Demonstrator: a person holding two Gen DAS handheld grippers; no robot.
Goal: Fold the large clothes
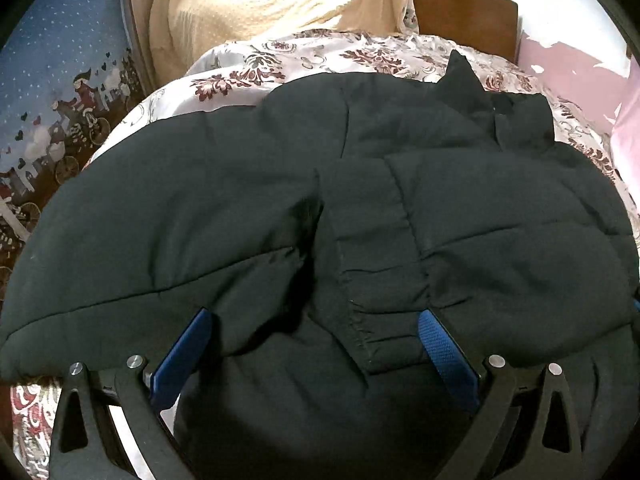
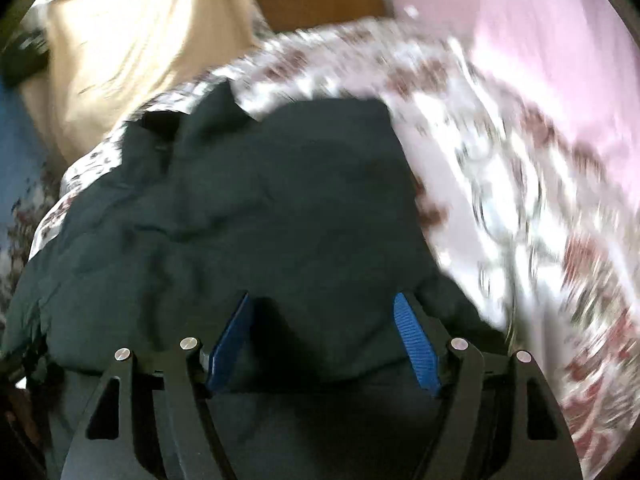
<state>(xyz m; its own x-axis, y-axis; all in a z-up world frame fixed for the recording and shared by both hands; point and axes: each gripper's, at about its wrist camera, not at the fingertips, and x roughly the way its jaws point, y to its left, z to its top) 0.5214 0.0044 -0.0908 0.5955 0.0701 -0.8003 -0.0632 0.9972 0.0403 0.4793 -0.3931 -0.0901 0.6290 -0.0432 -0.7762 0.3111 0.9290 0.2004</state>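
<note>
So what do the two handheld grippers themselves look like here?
Both match: the left gripper and right gripper have black, curved linkage arms with triangular cut-outs, round silver pins at the joints, and blue ribbed pads lining the jaws. No cables, markings, hands or sleeves show.

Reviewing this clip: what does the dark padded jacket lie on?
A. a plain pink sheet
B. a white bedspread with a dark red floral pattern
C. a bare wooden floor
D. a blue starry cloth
B: in the left wrist view the dark jacket is spread over the floral bedspread, whose pattern shows all round the jacket's far edge.
</note>
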